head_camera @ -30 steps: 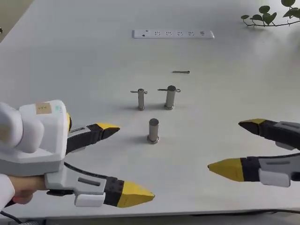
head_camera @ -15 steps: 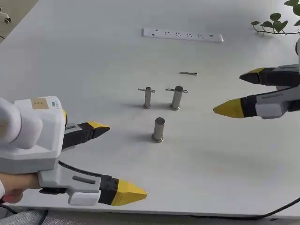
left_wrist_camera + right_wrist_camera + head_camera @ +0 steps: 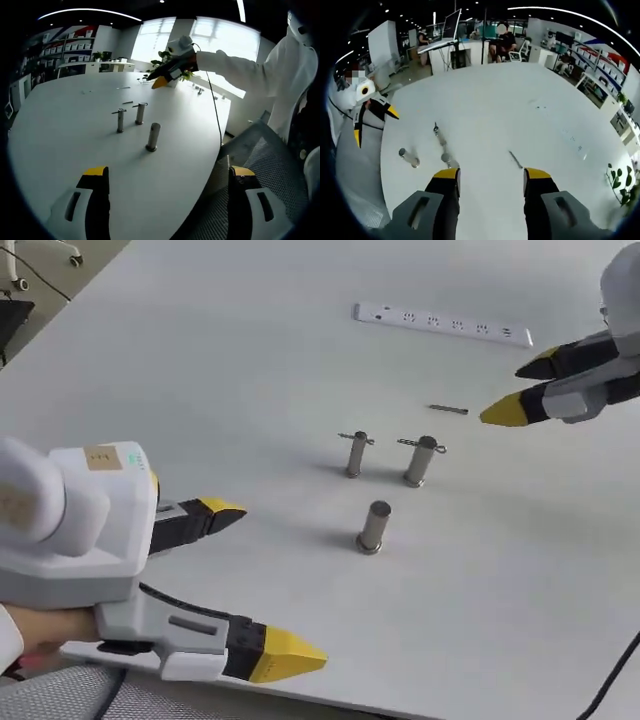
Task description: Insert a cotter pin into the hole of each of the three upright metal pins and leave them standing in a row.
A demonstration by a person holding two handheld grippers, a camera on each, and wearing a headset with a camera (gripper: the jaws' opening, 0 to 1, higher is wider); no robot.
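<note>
White table point(image 3: 200, 360) — loose cotter pin point(image 3: 448, 409) near right gripper point(image 3: 503, 393), jaws apart, empty; left gripper point(image 3: 280, 585) likewise agape — bare metal pin point(image 3: 375, 527) between.

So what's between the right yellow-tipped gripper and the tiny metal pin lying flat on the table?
Nothing but bare white table. In the head view the right gripper hangs beside the thin grey cotter pin, not touching it.

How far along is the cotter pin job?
Done: rear left pin and rear right pin each carry a cotter pin. In hand: nothing; right tool open beside the loose cotter pin. To do: front pin, bare and out of row.
</note>
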